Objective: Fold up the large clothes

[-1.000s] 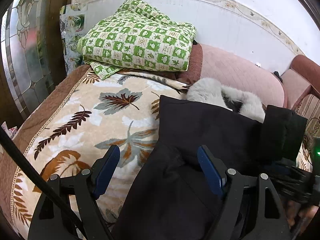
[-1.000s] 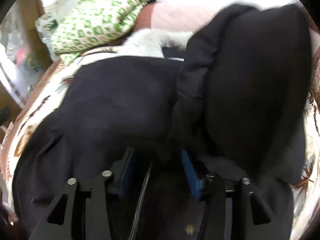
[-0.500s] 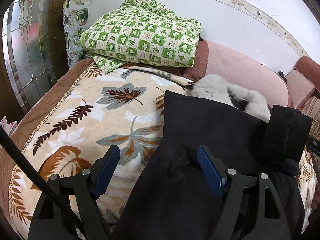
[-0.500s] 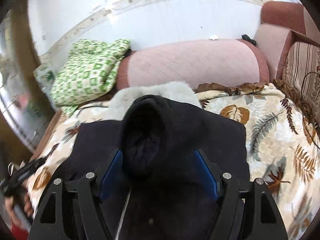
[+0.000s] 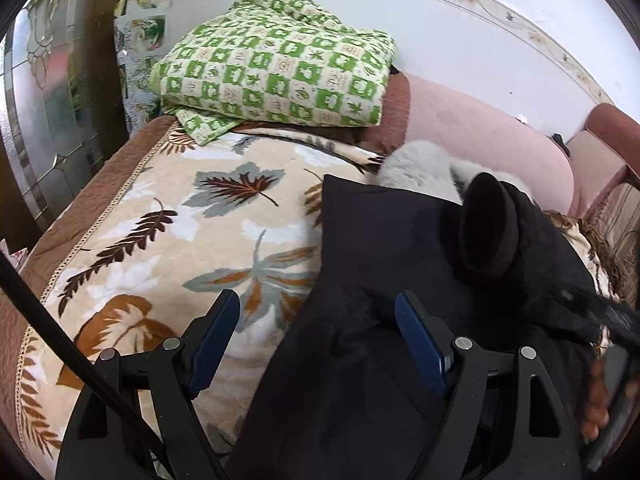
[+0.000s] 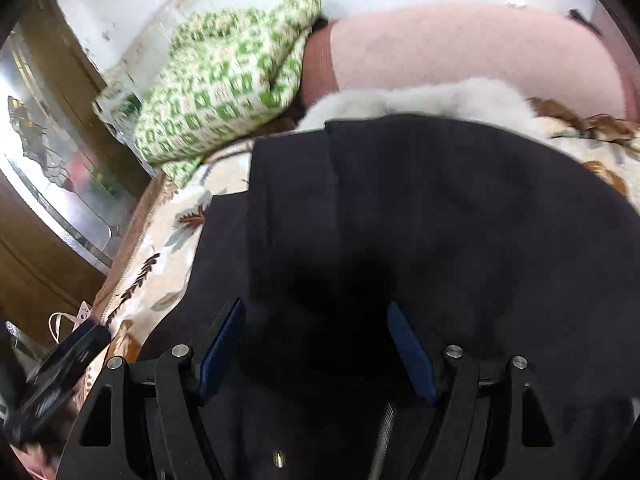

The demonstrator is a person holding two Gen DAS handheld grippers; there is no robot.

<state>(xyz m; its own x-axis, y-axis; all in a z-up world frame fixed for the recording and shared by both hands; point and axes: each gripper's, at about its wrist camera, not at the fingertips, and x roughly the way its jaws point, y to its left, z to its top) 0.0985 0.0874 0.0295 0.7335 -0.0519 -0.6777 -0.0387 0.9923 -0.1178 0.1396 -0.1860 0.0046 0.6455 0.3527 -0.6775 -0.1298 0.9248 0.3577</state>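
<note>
My left gripper [image 5: 316, 320] hangs with its jaws wide apart and nothing clamped, over the left edge of the black coat [image 5: 400, 248]: one blue pad sits above the leaf-print blanket [image 5: 192, 240], the other above dark cloth. My right gripper [image 6: 316, 332] also stands with its jaws apart; they have just been opening, and only loose coat fabric lies below the gap, pressed by neither pad as far as the blurred view lets me judge. The coat is spread on the blanket, filling the lower and right part of my left view, its grey fur collar [image 5: 420, 164] at about one o'clock against the pink bolster [image 5: 480, 128]. A folded sleeve [image 5: 488, 228] lies across the coat's body at two o'clock, cuff towards the collar. A green checked quilt [image 5: 276, 76] is stacked at eleven to twelve o'clock, at the head of the blanket, touching the bolster's end. In my right view the coat fills the middle, the collar sits at twelve to one o'clock, the quilt at ten to eleven, and the other gripper's dark body shows blurred at eight o'clock.
</note>
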